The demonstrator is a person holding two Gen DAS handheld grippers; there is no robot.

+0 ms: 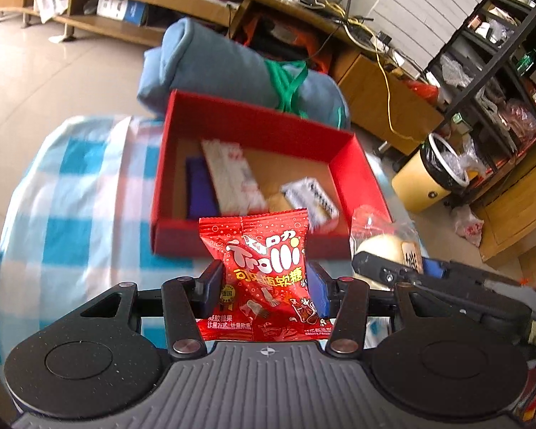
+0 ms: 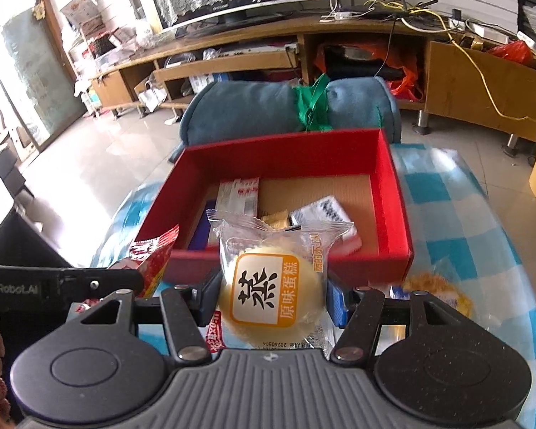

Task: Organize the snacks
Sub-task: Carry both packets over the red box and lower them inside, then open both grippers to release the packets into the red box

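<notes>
The left claw pinches a red candy bag; the right claw pinches a wrapped cake. Both hang just before the red box. Light, crinkly packets; the cake is likely soft, so gentle side pressure suits it.

The red Trolli packet hides the near wall of the red box, whose blurred contents cannot be read, while the steamed cake packet covers a red wrapper and a yellow snack at right stays smeared.
</notes>
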